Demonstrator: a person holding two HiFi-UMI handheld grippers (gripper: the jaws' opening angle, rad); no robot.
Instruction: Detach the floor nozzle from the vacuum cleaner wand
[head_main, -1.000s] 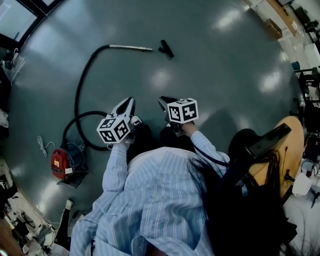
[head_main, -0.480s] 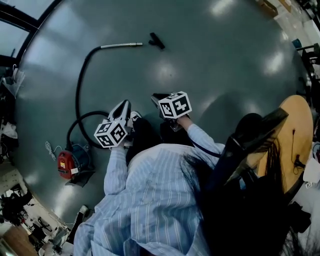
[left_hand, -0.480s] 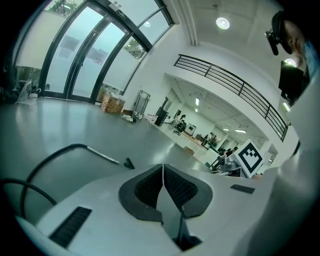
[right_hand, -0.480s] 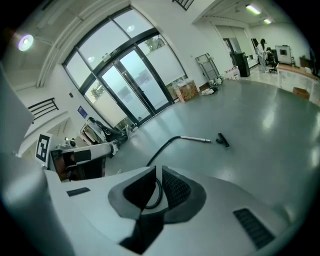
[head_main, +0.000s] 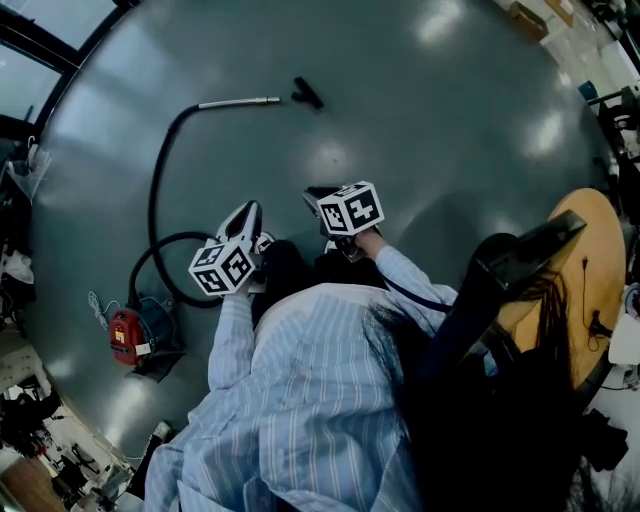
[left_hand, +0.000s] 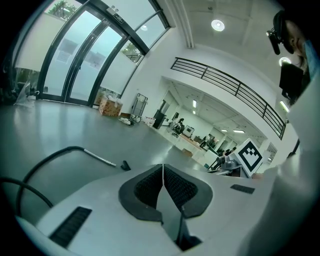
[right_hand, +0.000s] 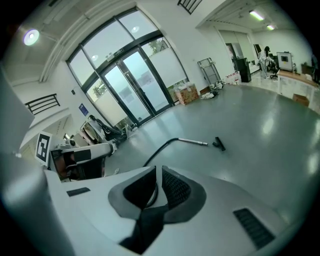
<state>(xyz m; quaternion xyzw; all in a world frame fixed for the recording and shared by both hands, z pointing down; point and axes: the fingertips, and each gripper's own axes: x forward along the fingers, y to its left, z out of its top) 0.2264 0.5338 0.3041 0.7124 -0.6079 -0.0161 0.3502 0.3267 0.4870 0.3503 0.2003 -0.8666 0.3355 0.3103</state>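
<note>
Upper centre of head view: black floor nozzle, flat on grey floor, just beside tip of metal wand, small gap between, not joined. Same in right gripper view: floor nozzle right of wand end, apart. Tiny in left gripper view, left of centre: floor nozzle just past wand tip. Wand joined at its left end to black hose, curving down left side to red vacuum body at lower left. Mid-frame, well below: left gripper, pads pressed together, nothing between. Beside it, right gripper, closed to a thin slit, holds nothing. Both pointing up-frame toward nozzle, well apart from it. Bottom of frame: striped blue shirt. Right edge: round wooden table. Upper left in right gripper view: tall glass doors.
</note>
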